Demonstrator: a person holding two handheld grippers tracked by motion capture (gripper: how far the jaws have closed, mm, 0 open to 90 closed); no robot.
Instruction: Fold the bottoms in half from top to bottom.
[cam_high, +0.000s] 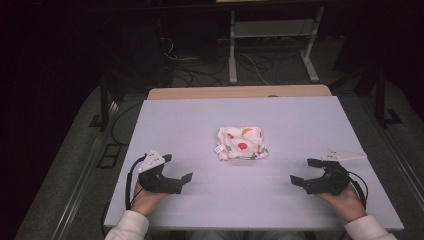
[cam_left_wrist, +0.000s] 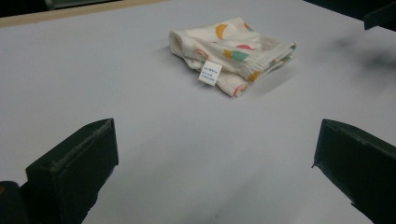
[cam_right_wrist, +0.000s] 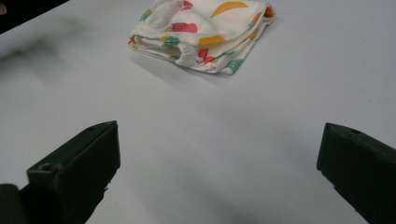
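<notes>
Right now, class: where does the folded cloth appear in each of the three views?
High view: cloth at the table's middle, between both grippers.
Left gripper view: top, right of centre.
Right gripper view: top centre.
Shared landmark: the pale table.

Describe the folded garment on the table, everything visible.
The folded garment is soft cream fabric printed with red, orange and green shapes. It is folded into a compact, roughly square bundle with layered edges, and a small white care label hangs from one side. It lies flat near the middle of the white table, touched by neither tool.
</notes>
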